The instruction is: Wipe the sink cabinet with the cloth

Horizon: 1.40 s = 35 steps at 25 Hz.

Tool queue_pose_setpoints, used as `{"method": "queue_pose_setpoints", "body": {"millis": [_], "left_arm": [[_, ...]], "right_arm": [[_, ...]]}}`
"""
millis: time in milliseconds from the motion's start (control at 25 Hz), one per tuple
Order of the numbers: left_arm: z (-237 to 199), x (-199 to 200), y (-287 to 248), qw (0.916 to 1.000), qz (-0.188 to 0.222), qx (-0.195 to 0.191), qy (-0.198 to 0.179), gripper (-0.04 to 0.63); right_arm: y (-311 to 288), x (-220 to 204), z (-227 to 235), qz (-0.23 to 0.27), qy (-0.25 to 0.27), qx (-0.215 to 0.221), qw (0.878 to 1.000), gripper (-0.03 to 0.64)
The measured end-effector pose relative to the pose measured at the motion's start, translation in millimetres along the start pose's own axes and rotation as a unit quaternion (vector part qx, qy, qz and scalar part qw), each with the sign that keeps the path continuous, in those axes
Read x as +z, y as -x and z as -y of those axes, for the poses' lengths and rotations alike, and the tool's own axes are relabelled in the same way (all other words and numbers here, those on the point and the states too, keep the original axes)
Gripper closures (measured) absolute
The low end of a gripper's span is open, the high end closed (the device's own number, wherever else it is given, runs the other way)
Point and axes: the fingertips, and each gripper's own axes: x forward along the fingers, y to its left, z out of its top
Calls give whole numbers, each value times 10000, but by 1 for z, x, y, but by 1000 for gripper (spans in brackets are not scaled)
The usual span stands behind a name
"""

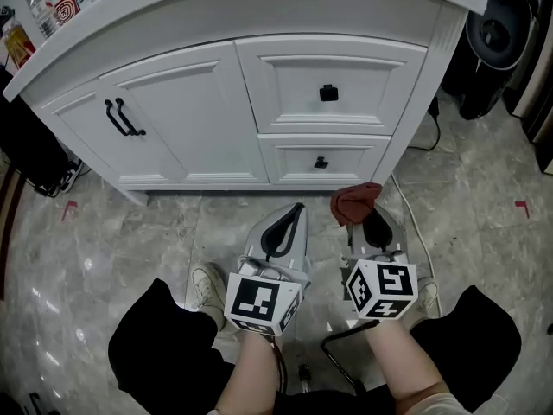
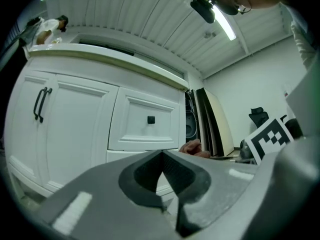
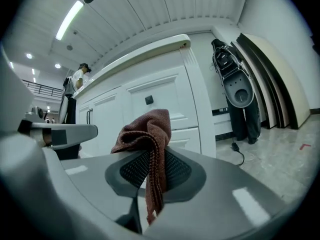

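**Cloth clamped in right gripper, short of the cabinet**

From the head view, the reddish-brown cloth [image 1: 356,199] bunches at the 12 o'clock tip of the right gripper [image 1: 367,216], near the white sink cabinet [image 1: 190,119] but apart from it. Only the right gripper view shows the jaws pinched on the cloth, one strip hanging towards 6 o'clock. At 9 o'clock, the left gripper [image 1: 294,216] shows its jaws together and empty in its own view.

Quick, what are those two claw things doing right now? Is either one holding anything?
Left gripper: closed, holding nothing.
Right gripper: closed on the reddish-brown cloth.
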Motion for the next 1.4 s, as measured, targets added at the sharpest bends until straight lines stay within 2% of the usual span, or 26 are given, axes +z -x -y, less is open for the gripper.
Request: {"method": "queue_pose_setpoints", "body": {"millis": [320, 640, 920, 1400], "left_arm": [[44, 6, 67, 10000, 34, -18, -48, 595], [70, 26, 114, 9998, 133, 104, -124, 595], [88, 31, 125, 9995, 106, 45, -281, 595], [89, 33, 120, 9997, 196, 95, -120, 595]], "right_arm": [[76, 17, -31, 200, 179, 262, 9993, 526], [131, 18, -50, 184, -31, 380, 9991, 527], [151, 25, -54, 299, -58, 469, 9984, 526], [155, 22, -57, 243, -156, 554, 9980, 526]]}}
